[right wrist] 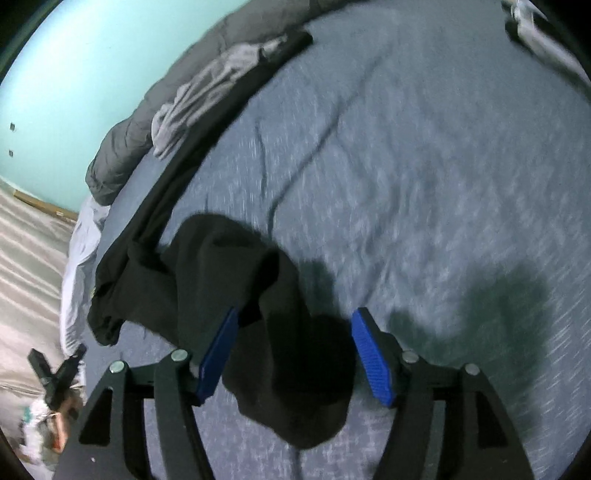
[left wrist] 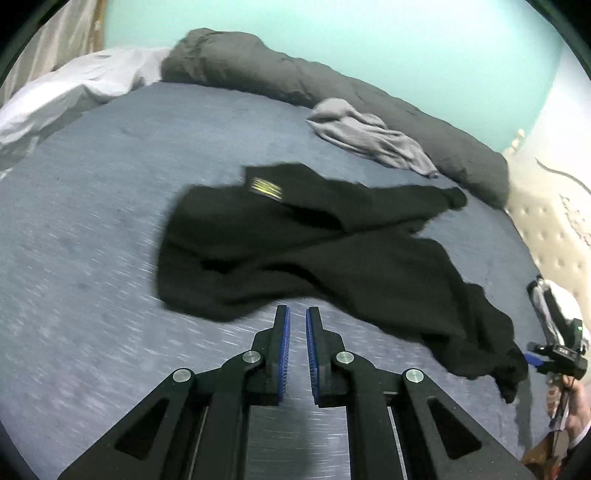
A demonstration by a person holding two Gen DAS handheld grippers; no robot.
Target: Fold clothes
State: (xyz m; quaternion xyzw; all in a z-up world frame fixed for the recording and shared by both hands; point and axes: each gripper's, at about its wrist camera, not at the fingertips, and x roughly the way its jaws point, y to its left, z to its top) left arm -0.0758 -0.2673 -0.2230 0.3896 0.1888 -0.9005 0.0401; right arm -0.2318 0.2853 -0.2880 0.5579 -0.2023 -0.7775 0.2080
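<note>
The left gripper (left wrist: 298, 314), fingers nearly together and empty, hovers just short of the black garment (left wrist: 314, 240), which lies crumpled on the blue bedsheet (left wrist: 92, 221); it should take the near hem. The right gripper (right wrist: 293, 321), jaws apart around a fold without pressing it, should pinch one layer only. A grey duvet (left wrist: 258, 70) lines the teal wall (left wrist: 369, 29)

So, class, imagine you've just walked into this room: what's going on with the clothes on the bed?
A person holding a gripper in each hand is folding a black garment that lies rumpled on the blue bed. The right gripper stands open around one end of the garment, not pinching it. The left gripper is nearly shut and empty, just short of the garment's near edge. A grey garment waits by the dark duvet.
</note>
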